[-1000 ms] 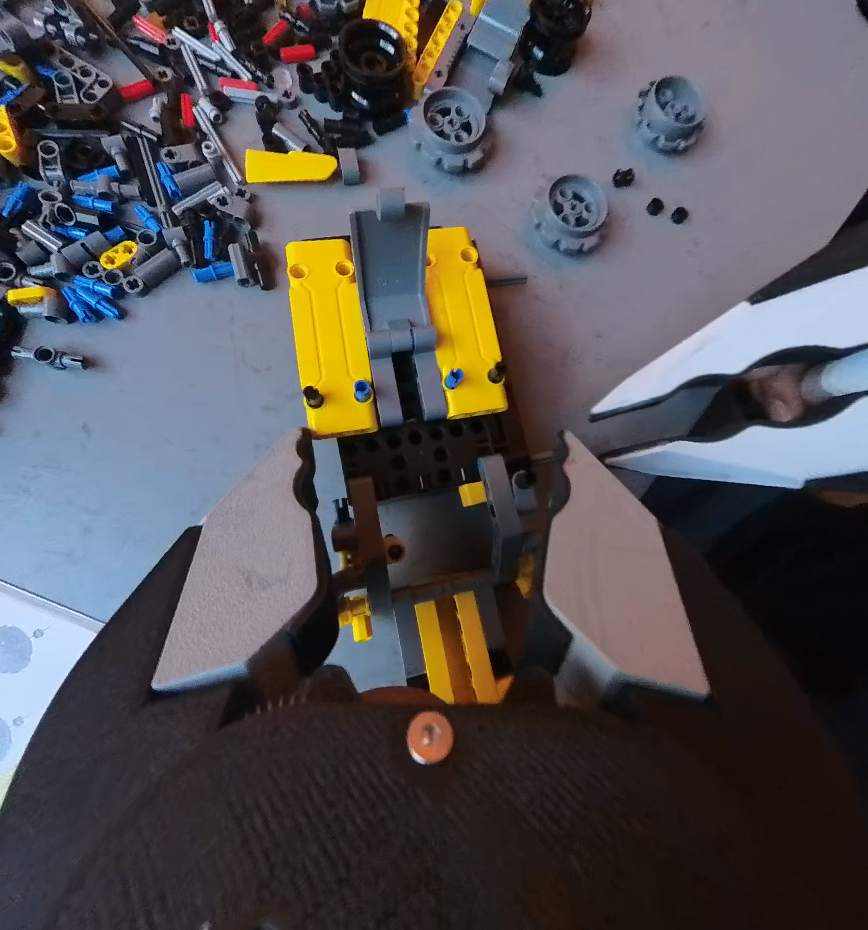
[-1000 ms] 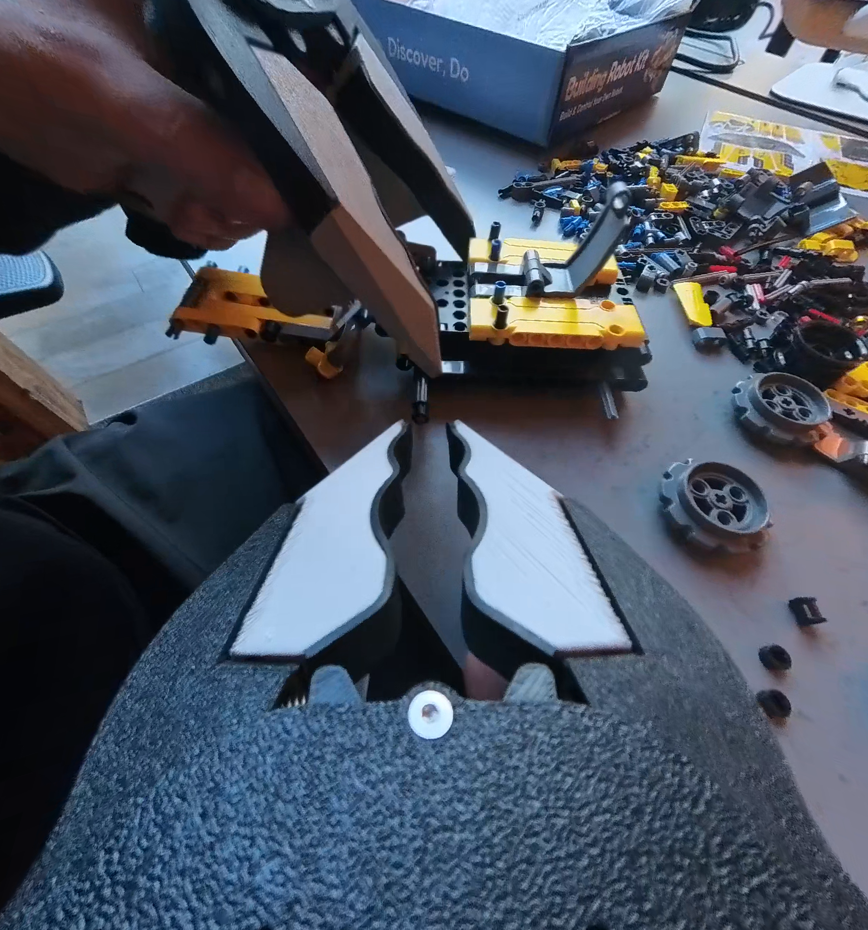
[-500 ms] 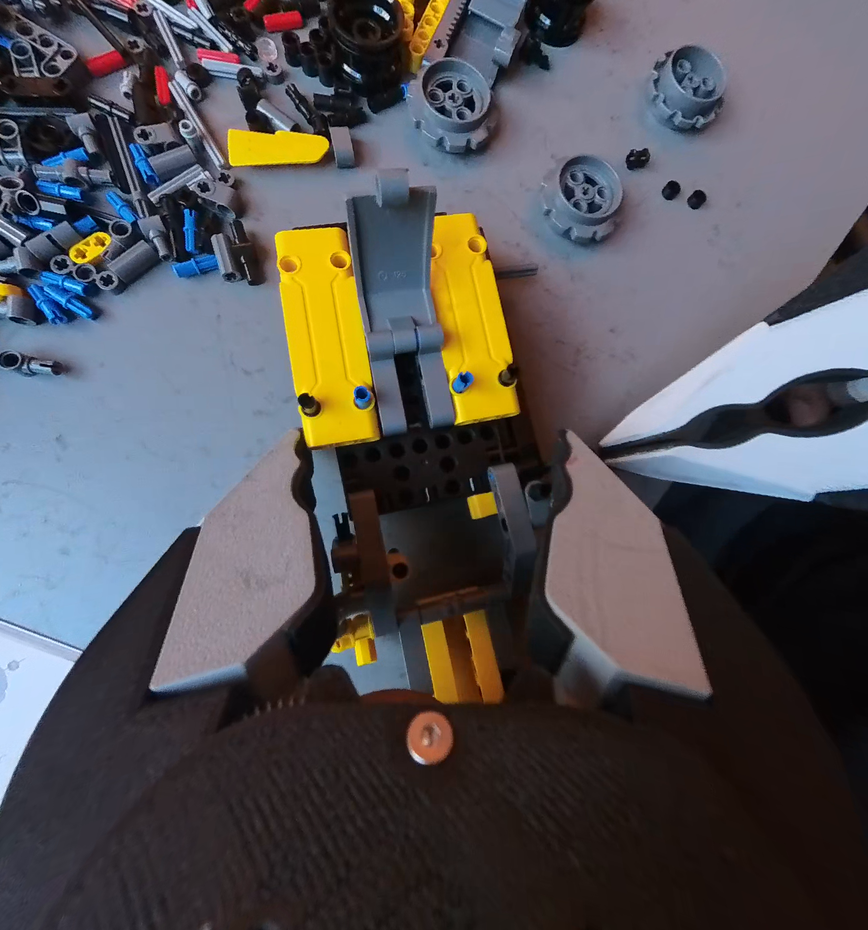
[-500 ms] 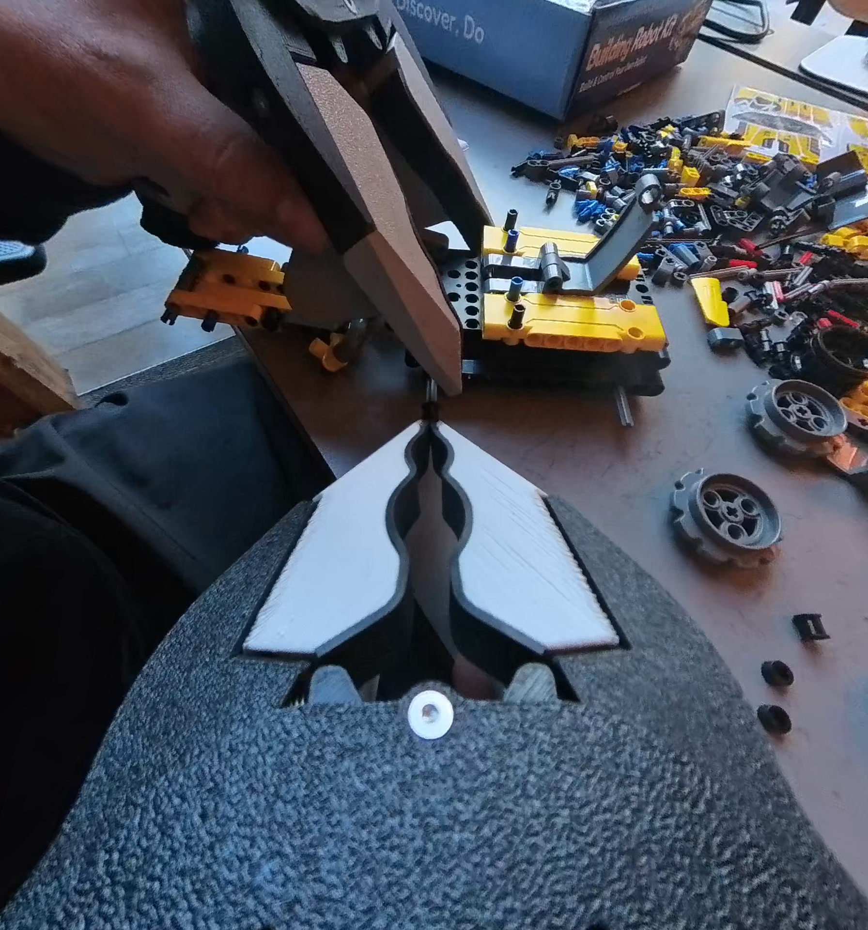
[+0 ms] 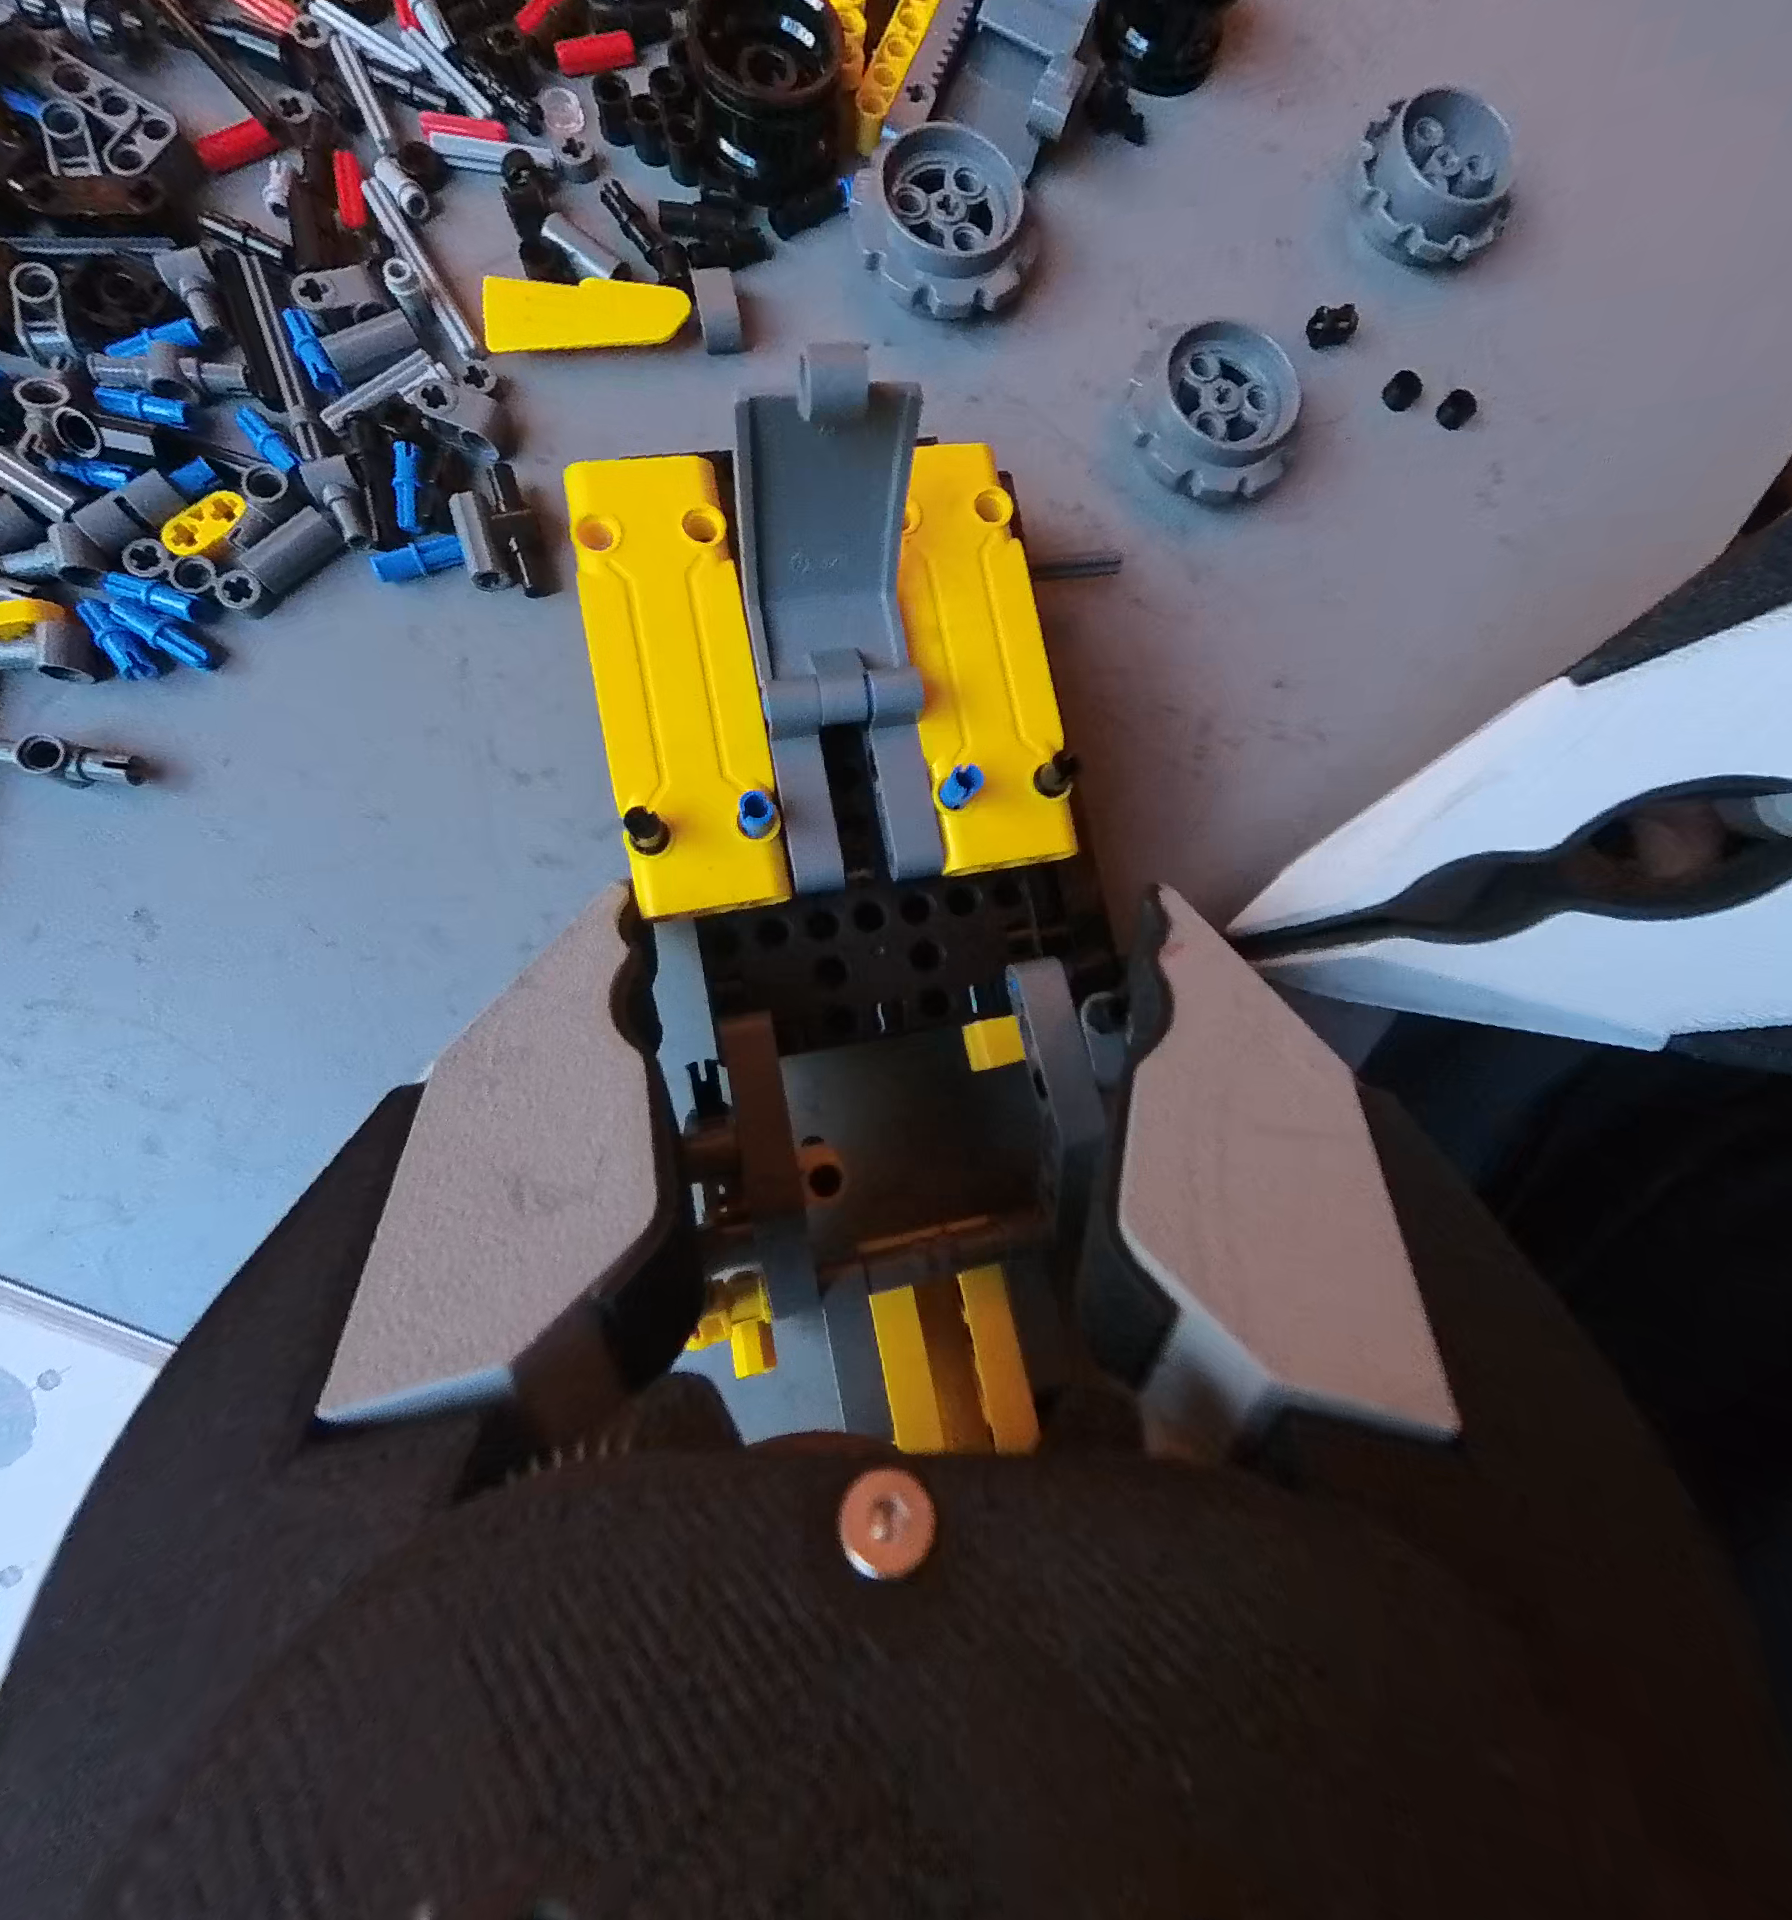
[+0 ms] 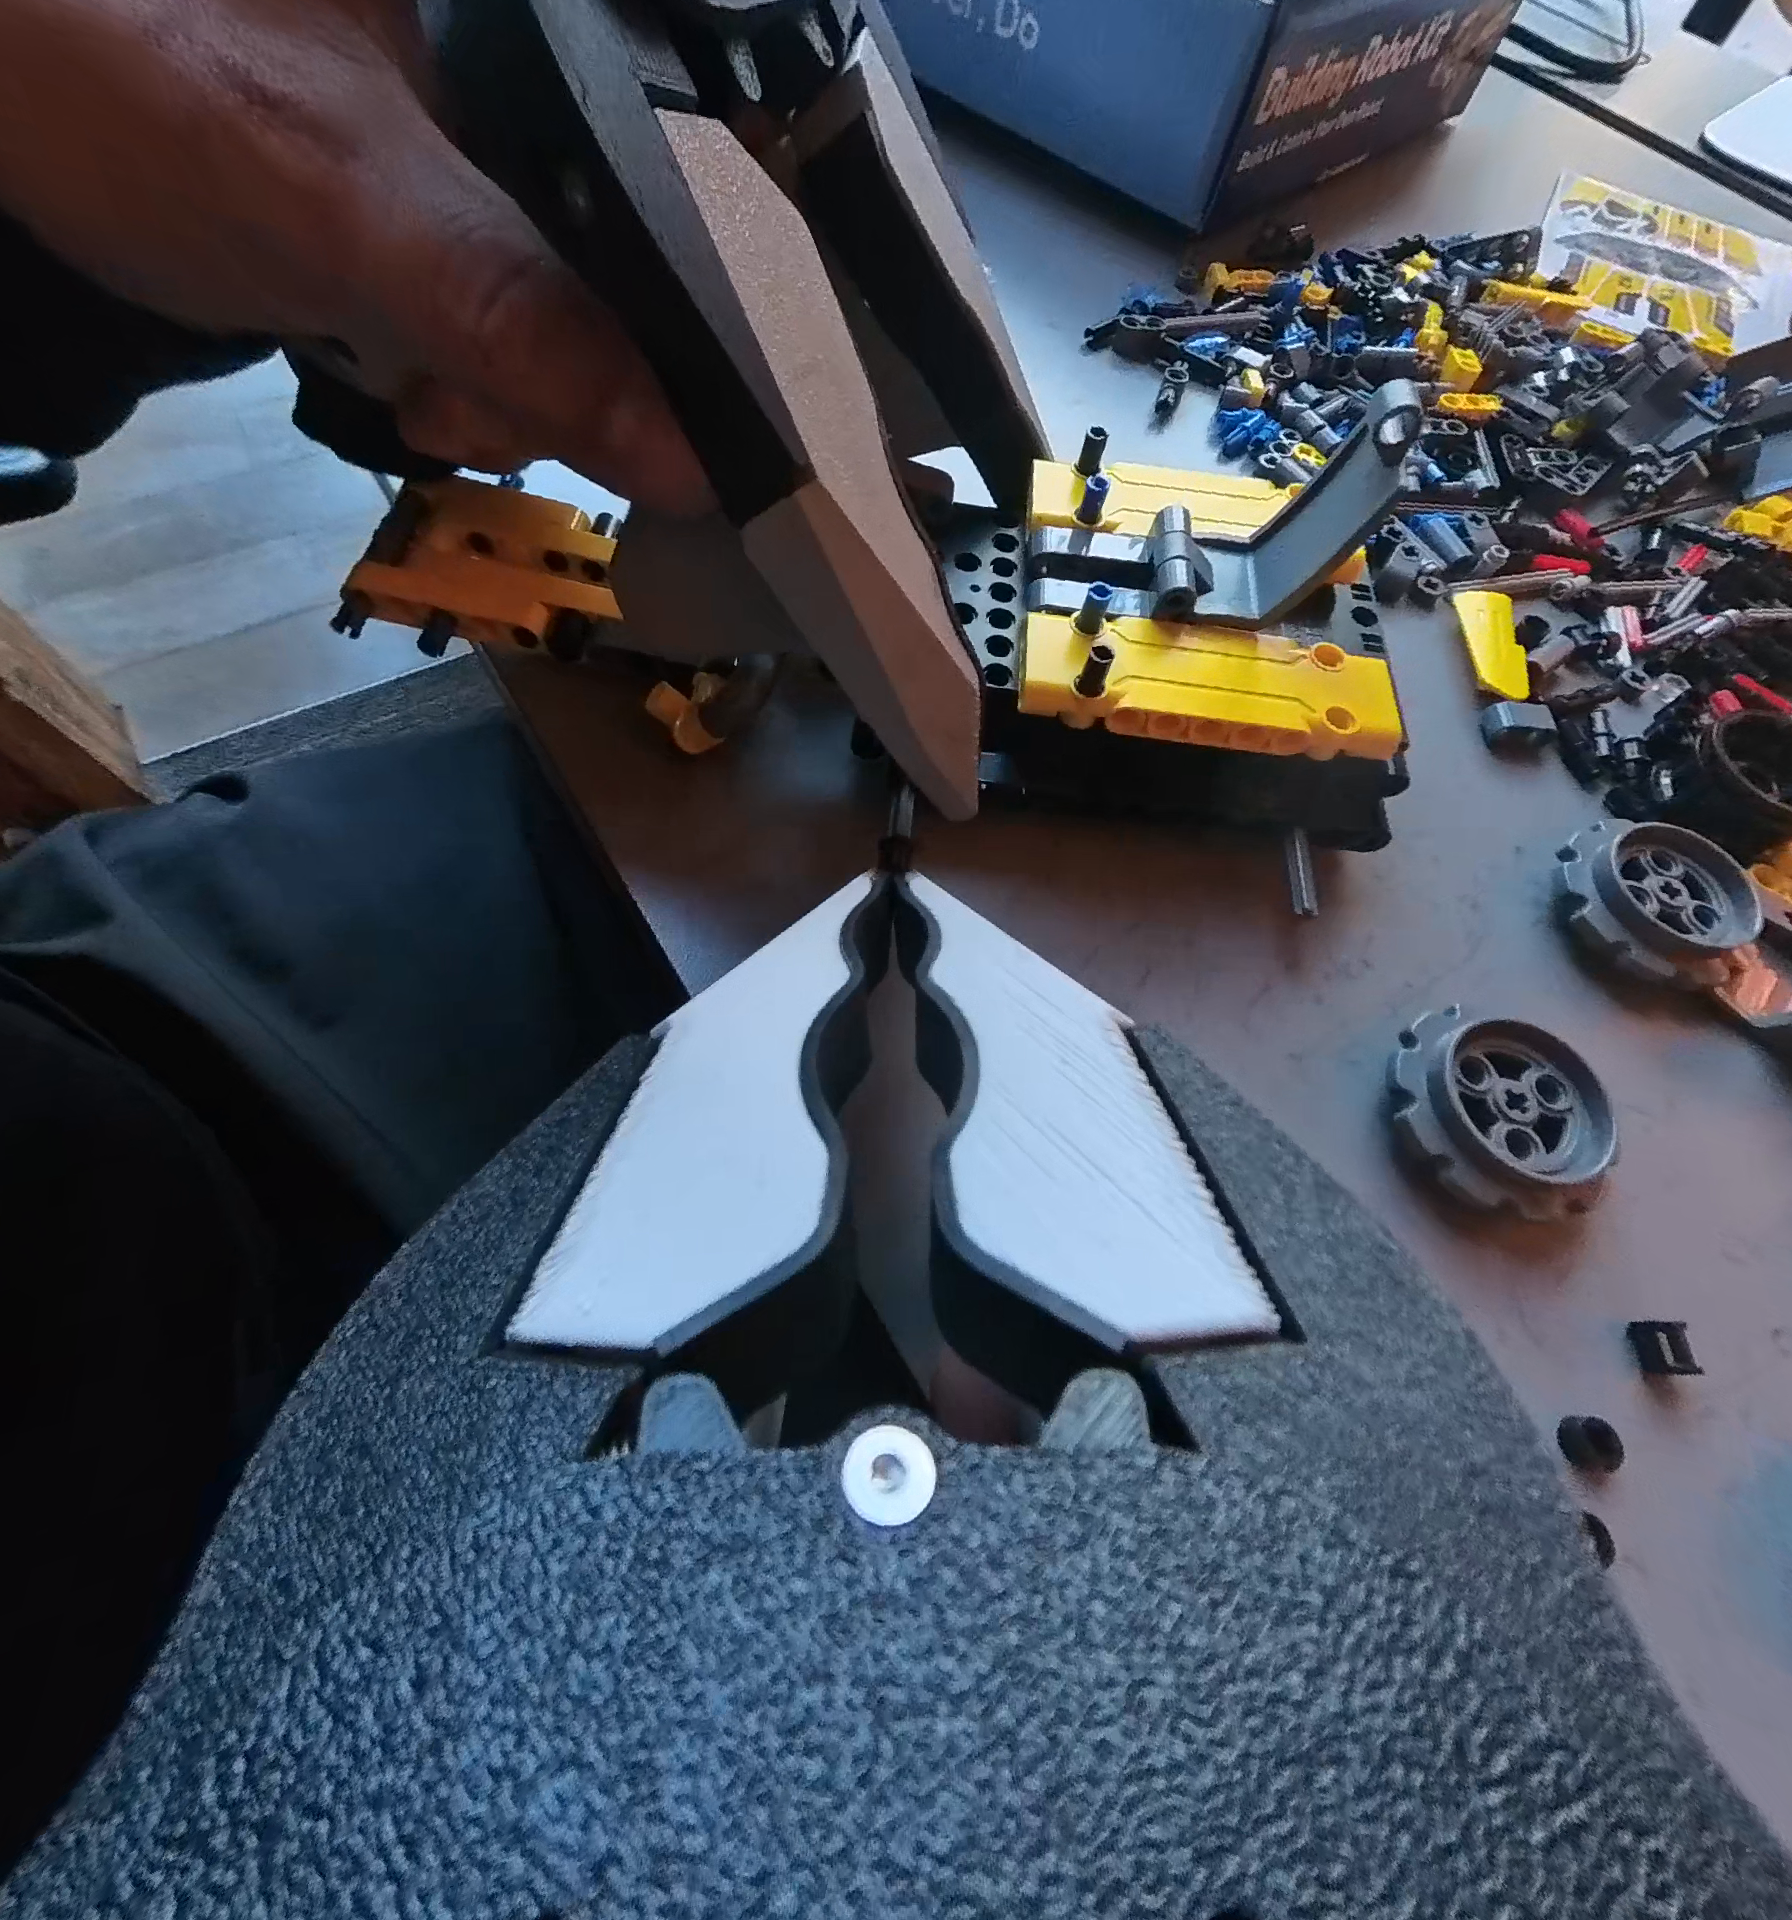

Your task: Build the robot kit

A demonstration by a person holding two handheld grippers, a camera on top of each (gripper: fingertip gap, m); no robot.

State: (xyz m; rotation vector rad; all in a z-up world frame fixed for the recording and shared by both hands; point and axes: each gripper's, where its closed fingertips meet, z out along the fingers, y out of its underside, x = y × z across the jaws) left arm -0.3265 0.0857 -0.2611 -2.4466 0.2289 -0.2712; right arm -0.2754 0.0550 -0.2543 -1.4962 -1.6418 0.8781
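Left wrist view: the left tool [image 5: 887, 997] is clamped on the near end of a yellow, black and grey brick-built model [image 5: 830, 790] lying on the grey bench [image 5: 300, 935], one finger on each side of its frame. A grey hinged panel [image 5: 824, 540] rises between the model's two yellow plates. Loose parts [image 5: 196, 364] lie heaped at 10 o'clock, three grey wheel hubs [image 5: 1214, 410] at 1 o'clock, and the right tool's white fingers [image 5: 1494, 935] come in from 3 o'clock. Right wrist view: the right tool [image 6: 894, 883] has its tips together on a thin dark axle [image 6: 902, 821] that sticks out of the model's near side at 12 o'clock (just under the left tool's finger). A hand [image 6: 352, 260] holds the left tool at 11 o'clock. A blue printed box [image 6: 1235, 94] stands at 1 o'clock, with printed sheets [image 6: 1650, 249] beside it at 2 o'clock.
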